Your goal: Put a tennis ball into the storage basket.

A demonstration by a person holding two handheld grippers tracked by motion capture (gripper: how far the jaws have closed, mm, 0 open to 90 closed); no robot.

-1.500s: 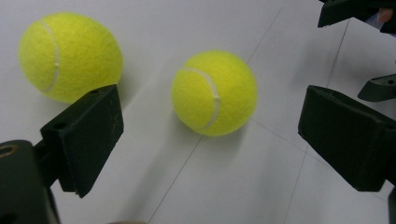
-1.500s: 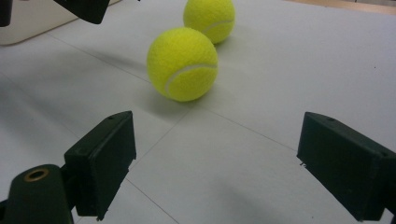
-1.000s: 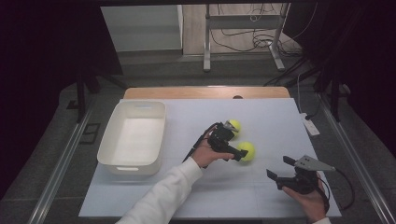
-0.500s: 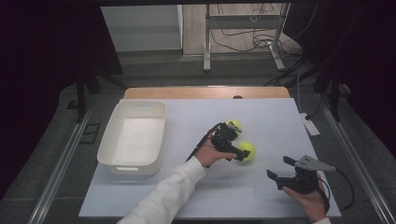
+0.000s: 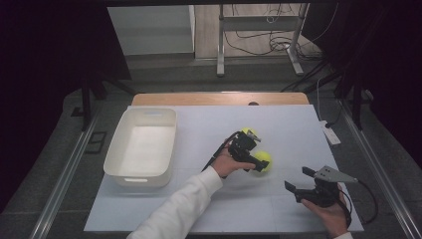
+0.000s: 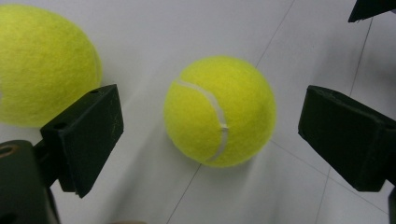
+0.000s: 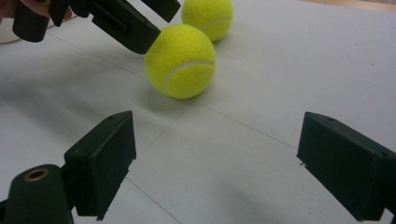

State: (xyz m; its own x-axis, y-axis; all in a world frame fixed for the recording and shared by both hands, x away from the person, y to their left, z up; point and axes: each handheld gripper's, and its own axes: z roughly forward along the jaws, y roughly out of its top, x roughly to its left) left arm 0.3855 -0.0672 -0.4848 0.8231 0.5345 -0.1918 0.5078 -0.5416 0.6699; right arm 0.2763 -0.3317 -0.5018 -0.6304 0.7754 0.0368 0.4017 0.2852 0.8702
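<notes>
While the left gripper (image 5: 259, 163) holds its jaws wide apart around one tennis ball (image 6: 219, 110), the right gripper (image 5: 301, 183) waits, jaws apart, near the table's (image 5: 209, 124) front right corner

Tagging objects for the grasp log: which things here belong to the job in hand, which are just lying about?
In the job:
near tennis ball, between the open left gripper jaws
far tennis ball
white bin, probably the drop spot

Lying about:
right gripper, open, idle
white strip at the table edge
</notes>
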